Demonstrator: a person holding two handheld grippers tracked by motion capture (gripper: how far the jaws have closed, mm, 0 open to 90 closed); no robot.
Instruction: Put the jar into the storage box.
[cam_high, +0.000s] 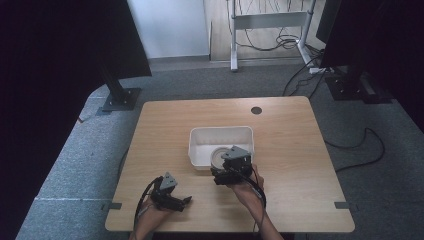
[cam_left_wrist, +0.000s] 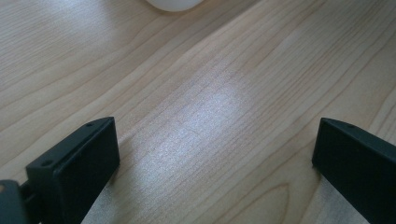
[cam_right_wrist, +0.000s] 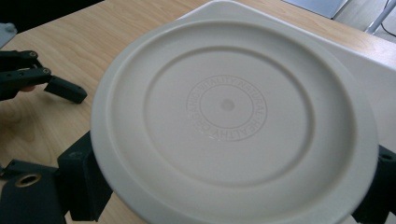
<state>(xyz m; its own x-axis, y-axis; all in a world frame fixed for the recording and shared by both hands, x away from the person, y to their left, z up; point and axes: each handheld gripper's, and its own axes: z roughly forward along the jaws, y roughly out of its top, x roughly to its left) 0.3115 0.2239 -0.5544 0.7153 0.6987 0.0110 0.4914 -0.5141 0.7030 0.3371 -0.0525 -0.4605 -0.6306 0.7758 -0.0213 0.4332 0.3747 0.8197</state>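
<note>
Though tilted toward the camera, spans almost the whole right gripper view as a round off-white plastic lid (cam_right_wrist: 233, 112) with a ring of raised lettering at its centre. Sits clenched edge to edge by the right gripper (cam_right_wrist: 231, 186), one black jaw at lower left of the frame and the other at lower right, so no long axis to reckon with. In the high view, hangs at the centre over the near wall of the white rectangular plastic tub (cam_high: 220, 130), partly above the tub's hollow; cannot tell whether touching the rim. Calls, probably, for a short push up the frame and a lowering into the tub.

Rests at lower left of the high view as the left gripper (cam_high: 182, 201), well apart from the lid, released, jaws spread wide over bare pale wooden table (cam_left_wrist: 215, 93).
</note>
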